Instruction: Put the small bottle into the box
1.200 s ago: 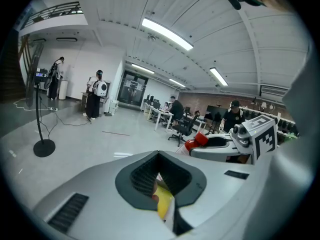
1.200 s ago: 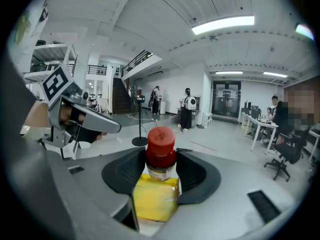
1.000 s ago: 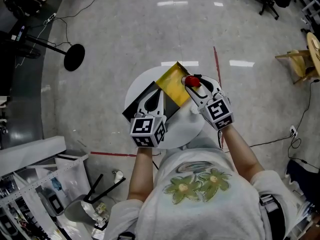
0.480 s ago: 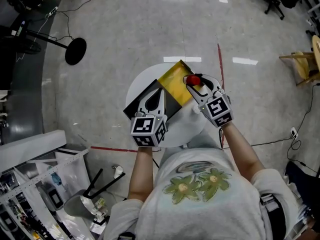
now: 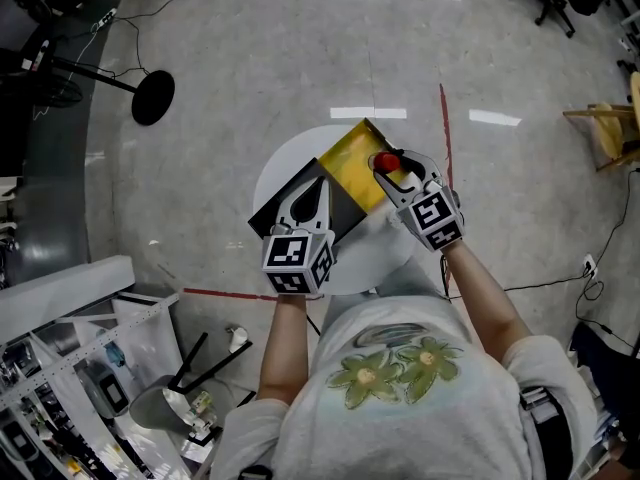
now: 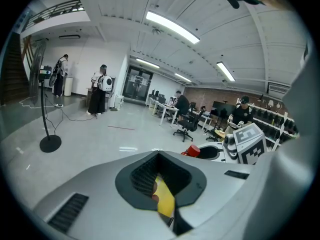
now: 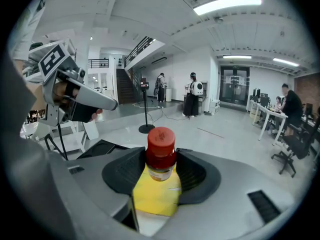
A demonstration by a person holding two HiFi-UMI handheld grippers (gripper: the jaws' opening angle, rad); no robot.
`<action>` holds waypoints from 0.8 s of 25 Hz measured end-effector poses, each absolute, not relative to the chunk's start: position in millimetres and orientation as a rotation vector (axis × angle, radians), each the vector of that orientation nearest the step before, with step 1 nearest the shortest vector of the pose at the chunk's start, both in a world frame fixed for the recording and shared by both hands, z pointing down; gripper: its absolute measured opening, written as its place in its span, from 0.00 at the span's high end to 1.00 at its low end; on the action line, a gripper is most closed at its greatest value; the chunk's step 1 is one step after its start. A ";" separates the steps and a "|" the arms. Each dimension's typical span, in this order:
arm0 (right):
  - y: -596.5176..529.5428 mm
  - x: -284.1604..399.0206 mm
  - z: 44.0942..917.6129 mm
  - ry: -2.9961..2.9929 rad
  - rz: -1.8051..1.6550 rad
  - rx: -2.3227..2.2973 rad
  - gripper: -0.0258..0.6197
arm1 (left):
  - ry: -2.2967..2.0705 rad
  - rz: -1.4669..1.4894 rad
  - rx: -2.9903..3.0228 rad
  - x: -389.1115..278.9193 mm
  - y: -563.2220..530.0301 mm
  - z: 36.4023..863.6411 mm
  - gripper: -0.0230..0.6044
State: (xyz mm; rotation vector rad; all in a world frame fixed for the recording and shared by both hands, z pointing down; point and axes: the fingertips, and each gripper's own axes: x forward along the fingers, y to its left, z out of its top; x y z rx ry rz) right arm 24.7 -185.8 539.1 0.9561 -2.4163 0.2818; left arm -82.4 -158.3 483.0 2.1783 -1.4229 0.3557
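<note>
The small bottle (image 5: 388, 161), red-capped with a yellow label, stands upright between the jaws of my right gripper (image 5: 392, 166), which is shut on it. In the right gripper view the bottle (image 7: 160, 154) fills the gap between the jaws. It hovers at the right edge of the yellow flap (image 5: 352, 163) of the black box (image 5: 285, 200) on the round white table (image 5: 375, 248). My left gripper (image 5: 318, 190) is shut on the box's edge where black meets yellow. In the left gripper view a yellow strip (image 6: 164, 199) shows between its jaws.
A black round stand base (image 5: 153, 98) sits on the floor at the far left. Red tape lines (image 5: 443, 118) cross the floor. Shelves and clutter (image 5: 60, 368) crowd the lower left. A wooden chair (image 5: 610, 128) stands at the right edge.
Almost nothing differs. Both grippers keep their holds, and the bottle stays by the yellow flap's right edge.
</note>
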 end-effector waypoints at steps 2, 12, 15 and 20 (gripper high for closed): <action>-186.4 25.8 544.9 -2.408 0.287 0.948 0.65 | -1.425 0.359 2.174 -82.5 -159.3 484.7 0.96; -190.4 24.7 571.5 -2.375 0.310 0.910 0.65 | -1.438 0.367 2.155 -87.2 -164.5 488.5 0.96; -191.0 23.6 577.8 -2.368 0.311 0.899 0.65 | -1.442 0.369 2.150 -88.6 -164.4 488.9 0.96; -192.9 22.7 587.8 -2.357 0.313 0.883 0.65 | -1.448 0.373 2.137 -90.7 -162.8 491.5 0.96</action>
